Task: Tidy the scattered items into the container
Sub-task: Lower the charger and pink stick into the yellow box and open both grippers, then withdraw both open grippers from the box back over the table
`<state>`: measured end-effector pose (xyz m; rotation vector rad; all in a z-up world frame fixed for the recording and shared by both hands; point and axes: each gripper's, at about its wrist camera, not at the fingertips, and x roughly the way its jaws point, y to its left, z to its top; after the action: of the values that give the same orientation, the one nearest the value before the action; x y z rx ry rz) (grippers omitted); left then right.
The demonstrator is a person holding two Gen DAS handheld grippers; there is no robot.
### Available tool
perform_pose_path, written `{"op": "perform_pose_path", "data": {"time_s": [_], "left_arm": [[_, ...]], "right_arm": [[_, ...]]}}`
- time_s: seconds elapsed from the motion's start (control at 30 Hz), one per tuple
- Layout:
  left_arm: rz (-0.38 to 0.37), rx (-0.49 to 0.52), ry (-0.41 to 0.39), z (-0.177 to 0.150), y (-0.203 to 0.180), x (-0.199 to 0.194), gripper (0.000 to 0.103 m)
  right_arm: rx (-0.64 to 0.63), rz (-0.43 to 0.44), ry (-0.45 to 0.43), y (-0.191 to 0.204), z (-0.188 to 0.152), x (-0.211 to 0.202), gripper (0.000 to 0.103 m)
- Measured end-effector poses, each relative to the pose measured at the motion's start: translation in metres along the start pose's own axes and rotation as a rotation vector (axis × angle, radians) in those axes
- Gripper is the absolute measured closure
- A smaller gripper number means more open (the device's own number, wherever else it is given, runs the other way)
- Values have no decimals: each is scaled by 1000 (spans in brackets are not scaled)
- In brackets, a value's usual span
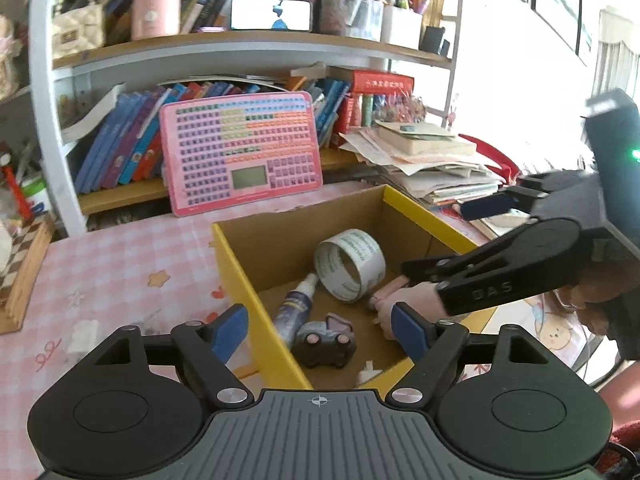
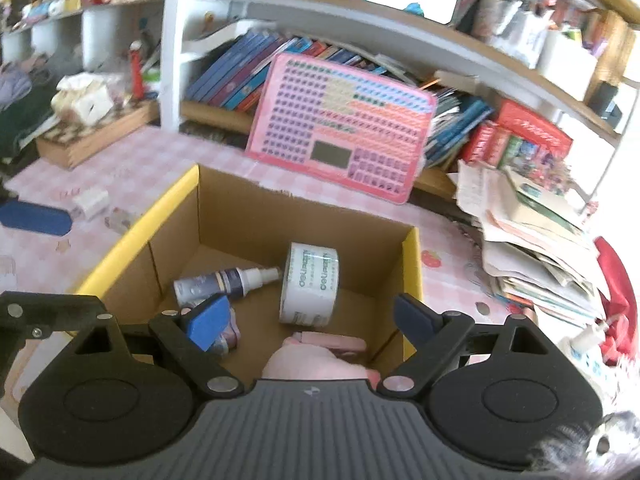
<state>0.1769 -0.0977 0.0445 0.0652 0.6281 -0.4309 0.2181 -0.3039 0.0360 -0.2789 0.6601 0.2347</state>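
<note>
- Your left gripper (image 1: 322,330) has its jaws spread wide with nothing between the pads; it hangs over the near left wall of the box (image 1: 256,300).
- Your right gripper (image 2: 310,320) is just as wide apart and grips nothing; it hangs over the near side of the box, and in the left view it reaches in from 3 o'clock.
- The box is open-topped cardboard with yellow outer walls, standing on the pink checked cloth (image 1: 120,256).
- Inside it, the tape roll (image 2: 310,284) stands on its edge near the middle.
- The spray bottle (image 2: 224,282) lies on its side at about 9 o'clock of the tape in the right view, nozzle touching or almost touching the roll.
- The toy car (image 1: 324,344) sits on the box floor at 6 o'clock of the bottle in the left view, close to the near wall.
- A pink item (image 2: 320,356) lies at 6 o'clock of the tape in the right view, partly hidden by the gripper body; you cannot tell what it is.
- Outside the box, a small white block (image 2: 90,202) lies on the cloth at 10 o'clock in the right view.
- A pink keyboard toy (image 1: 240,150) leans on the bookshelf (image 1: 256,46) at 12 o'clock beyond the box.
</note>
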Motion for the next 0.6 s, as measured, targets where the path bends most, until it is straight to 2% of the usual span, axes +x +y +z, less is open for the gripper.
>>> {"op": "perform_pose_path", "data": {"time_s": [0.23,0.6], "left_arm": [[-1,-11,-6,-18,19,-21,22],[-31,-2,24,-53,45,-61,20]], "right_arm": [[97,-88,-24,20,-14,-32,14],[190,-165,23,71,-41,-63,14]]}}
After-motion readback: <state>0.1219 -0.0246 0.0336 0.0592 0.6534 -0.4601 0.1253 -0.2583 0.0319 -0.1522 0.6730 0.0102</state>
